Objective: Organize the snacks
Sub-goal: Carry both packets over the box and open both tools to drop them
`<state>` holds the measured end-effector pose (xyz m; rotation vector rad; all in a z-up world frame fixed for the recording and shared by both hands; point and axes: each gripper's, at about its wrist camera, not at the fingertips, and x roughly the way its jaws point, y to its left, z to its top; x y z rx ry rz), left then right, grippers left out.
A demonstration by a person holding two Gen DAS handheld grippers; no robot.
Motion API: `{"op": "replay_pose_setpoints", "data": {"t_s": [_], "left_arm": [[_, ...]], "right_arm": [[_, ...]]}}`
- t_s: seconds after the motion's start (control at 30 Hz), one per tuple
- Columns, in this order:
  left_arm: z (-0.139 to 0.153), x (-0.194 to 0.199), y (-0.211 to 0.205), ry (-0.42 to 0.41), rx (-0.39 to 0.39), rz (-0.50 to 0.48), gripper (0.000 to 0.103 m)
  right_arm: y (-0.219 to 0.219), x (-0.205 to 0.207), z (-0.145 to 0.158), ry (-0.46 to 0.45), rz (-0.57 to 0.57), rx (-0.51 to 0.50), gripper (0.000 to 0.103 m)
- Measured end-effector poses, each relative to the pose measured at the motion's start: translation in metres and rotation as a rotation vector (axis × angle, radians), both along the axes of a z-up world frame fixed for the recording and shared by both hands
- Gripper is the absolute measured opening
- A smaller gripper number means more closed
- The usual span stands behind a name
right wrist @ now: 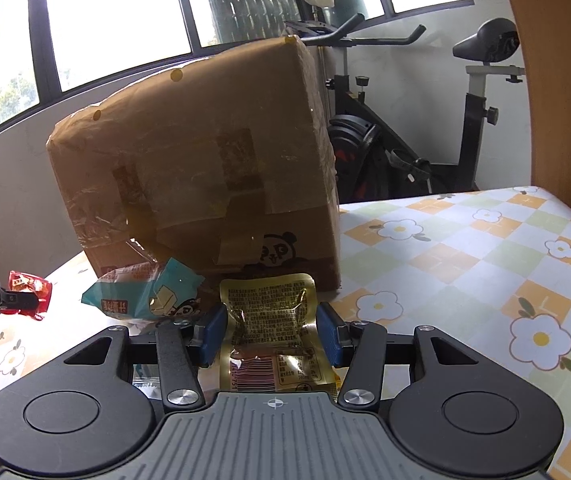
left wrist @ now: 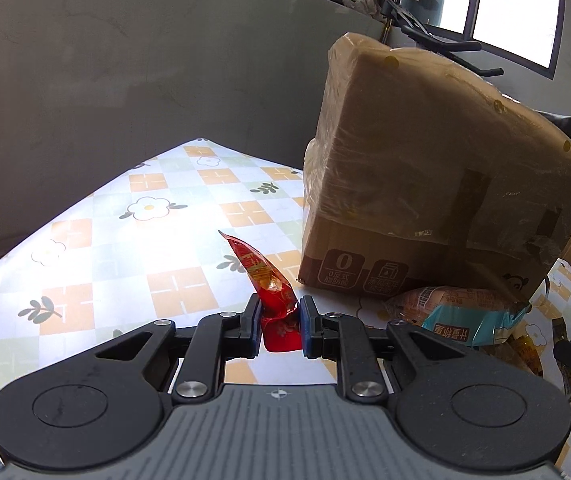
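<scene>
— Where's the red snack packet?

— Pinched between the pads of my left gripper, its twisted end sticking up and away over the flowered tablecloth, clear of the table.

— And your other hand?

— My right gripper clasps the gold snack pouch by both side edges; it bows between the fingers. Just left of it lies a teal bag, against the taped cardboard box.

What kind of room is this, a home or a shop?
Most likely a home, perhaps an enclosed balcony or spare room. An exercise bike stands by large windows, and the table's flowered cloth holds a taped cardboard box.
</scene>
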<state>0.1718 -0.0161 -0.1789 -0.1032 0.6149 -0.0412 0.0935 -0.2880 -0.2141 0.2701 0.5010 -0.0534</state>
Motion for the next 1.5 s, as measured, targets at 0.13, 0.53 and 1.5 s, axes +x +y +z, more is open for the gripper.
{"op": "replay_pose_setpoints", "data": {"t_s": [0.13,0.53,1.5], "left_arm": [[0.023,-0.001,0.007,-0.028,-0.022,-0.02,0.02],[0.145,0.008,-0.011,-0.298,0.001,-0.17,0.02],[0.147,0.136,-0.045,-0.135,0.016,-0.282,0.053]], "right_arm": [[-0.006,-0.006,0.028,-0.049,0.018,-0.023,0.046],[-0.008,0.037,0.155,-0.286,0.148,-0.107,0.046],[0.037,0.195,0.166,-0.071,0.222,-0.121,0.075]]}}
